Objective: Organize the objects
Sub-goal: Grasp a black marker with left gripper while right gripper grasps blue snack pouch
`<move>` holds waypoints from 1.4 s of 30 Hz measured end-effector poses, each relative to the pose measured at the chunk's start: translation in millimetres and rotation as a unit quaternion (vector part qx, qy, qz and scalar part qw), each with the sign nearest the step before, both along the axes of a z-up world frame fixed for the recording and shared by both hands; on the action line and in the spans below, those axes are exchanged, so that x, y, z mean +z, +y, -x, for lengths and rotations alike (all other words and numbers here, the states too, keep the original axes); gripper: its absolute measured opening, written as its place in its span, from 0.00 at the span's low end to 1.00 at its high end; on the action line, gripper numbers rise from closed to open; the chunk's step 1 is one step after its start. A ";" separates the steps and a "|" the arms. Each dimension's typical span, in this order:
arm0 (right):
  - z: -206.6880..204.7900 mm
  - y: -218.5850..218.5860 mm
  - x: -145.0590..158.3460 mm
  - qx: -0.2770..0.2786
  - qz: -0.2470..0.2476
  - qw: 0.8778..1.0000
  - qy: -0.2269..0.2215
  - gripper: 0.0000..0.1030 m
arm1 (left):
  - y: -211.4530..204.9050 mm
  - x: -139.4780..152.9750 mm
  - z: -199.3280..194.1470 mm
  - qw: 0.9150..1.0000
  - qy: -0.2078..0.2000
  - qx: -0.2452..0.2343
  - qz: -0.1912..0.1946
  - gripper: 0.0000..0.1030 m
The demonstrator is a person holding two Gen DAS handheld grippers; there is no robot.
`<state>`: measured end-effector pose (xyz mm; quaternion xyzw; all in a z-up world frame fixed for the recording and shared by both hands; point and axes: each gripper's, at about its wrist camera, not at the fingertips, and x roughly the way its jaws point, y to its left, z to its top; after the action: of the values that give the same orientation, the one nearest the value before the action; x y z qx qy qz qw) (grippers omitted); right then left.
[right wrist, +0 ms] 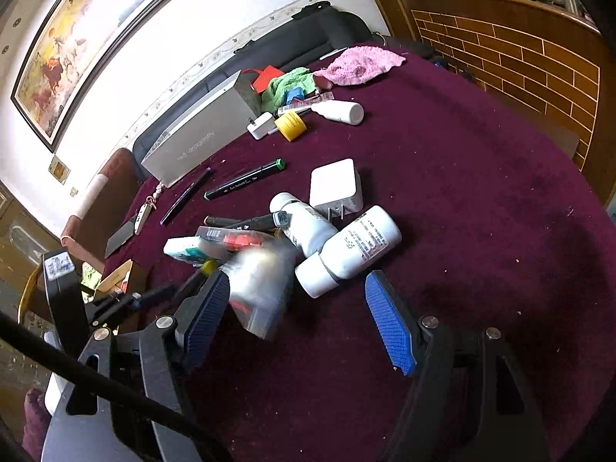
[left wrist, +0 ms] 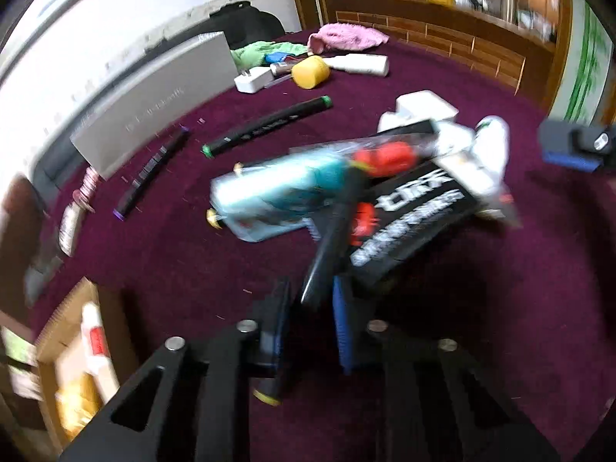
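Fingers (left wrist: 343,319) of the left gripper (left wrist: 312,312) drawn narrow, clamped on the near end of a black marker (left wrist: 327,246), blurred, slanting up into the pile. Fingers of the right gripper (right wrist: 298,315) spread wide, gripping nothing; a blurred clear packet (right wrist: 258,292) just beside its left pad, the cap end of a white bottle (right wrist: 346,250) just ahead of the gap.

Just beyond, one tangled heap on the maroon desk (right wrist: 481,231): teal box (left wrist: 269,196), black printed packet (left wrist: 412,223), a second white bottle (right wrist: 304,223) crossing the first, white charger (right wrist: 335,186) touching the far side.

Right of the heap, bare cloth all the way to the curved desk edge, wide room for moving there. Left of it, tighter: cardboard box (left wrist: 73,346) at the near left edge.

Farther back, green-capped marker (right wrist: 246,181) and purple-capped marker (left wrist: 154,173) lying apart from the heap, a strip of bare cloth between. Behind them, grey box (right wrist: 200,131) standing along the far left edge.

Farthest, a second cluster: small white plug (right wrist: 260,125), yellow tape roll (right wrist: 292,125), white tube (right wrist: 340,111), green cloth (right wrist: 287,82), pink cloth (right wrist: 358,63) at the far rim. Past the edge, brick-patterned counter (right wrist: 519,57).
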<state>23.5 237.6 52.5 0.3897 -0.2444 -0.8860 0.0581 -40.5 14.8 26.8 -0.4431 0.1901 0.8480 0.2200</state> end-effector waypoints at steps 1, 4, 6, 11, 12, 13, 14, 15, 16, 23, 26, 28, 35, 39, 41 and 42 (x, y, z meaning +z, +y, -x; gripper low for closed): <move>-0.1 0.6 0.0 0.001 0.000 1.000 -0.001 0.71 | -3.1 2.1 -5.7 1.000 -0.006 0.004 -0.013 0.11; -0.4 0.8 0.5 0.009 -0.003 1.000 -0.001 0.71 | -11.9 7.4 -23.8 0.999 -0.025 0.012 -0.041 0.11; 0.0 0.2 -0.2 0.016 -0.003 1.000 -0.004 0.71 | -22.1 9.4 -35.7 0.997 -0.046 0.024 -0.064 0.11; 3.1 -5.1 -4.6 0.032 0.009 0.999 -0.015 0.71 | -27.0 -2.9 -51.5 0.995 -0.069 0.053 -0.055 0.11; 3.5 -7.5 -4.5 0.034 0.008 0.999 -0.017 0.71 | -23.4 -6.5 -49.4 0.996 -0.063 0.053 -0.043 0.11; 3.8 -10.1 -4.1 0.037 0.009 0.999 -0.018 0.71 | -18.6 -10.5 -47.3 0.996 -0.057 0.057 -0.029 0.12; 3.5 -12.3 -3.4 0.039 0.010 0.999 -0.018 0.71 | -13.3 -12.5 -44.6 0.997 -0.050 0.059 -0.022 0.14; 2.8 -15.0 -2.0 0.042 0.010 0.999 -0.017 0.71 | -9.7 -12.5 -43.4 0.997 -0.045 0.058 -0.021 0.16; 2.4 -18.1 -0.1 0.046 0.006 0.999 -0.016 0.71 | -3.7 -13.2 -42.0 0.997 -0.035 0.060 -0.016 0.17; 8.5 -34.8 14.3 0.084 -0.025 0.996 -0.020 0.71 | -31.4 -8.8 -52.1 0.989 -0.045 0.094 -0.106 0.11; 16.3 -49.4 18.5 0.121 -0.026 0.992 -0.025 0.71 | -57.8 4.4 -70.1 0.980 -0.047 0.104 -0.164 0.11; 25.5 -65.2 20.0 0.151 -0.026 0.988 -0.028 0.71 | -76.4 14.4 -81.9 0.971 -0.046 0.114 -0.203 0.11; 72.9 -142.9 7.1 0.233 -0.071 0.968 -0.061 0.71 | -136.6 43.5 -115.6 0.947 -0.017 0.145 -0.286 0.11; 96.3 -179.6 1.8 0.255 -0.132 0.956 -0.060 0.71 | -162.9 50.9 -127.5 0.938 0.000 0.152 -0.312 0.11; 108.5 -194.8 -3.0 0.273 -0.158 0.947 -0.067 0.71 | -176.3 53.1 -130.5 0.932 0.009 0.156 -0.328 0.11; 113.5 -201.2 -6.1 0.278 -0.171 0.942 -0.073 0.71 | -181.2 53.1 -132.4 0.929 0.013 0.158 -0.333 0.11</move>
<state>-90.0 36.3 46.4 0.5100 0.0252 -0.8320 0.2171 92.0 -166.4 79.9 -0.3577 -0.1729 0.8920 0.2155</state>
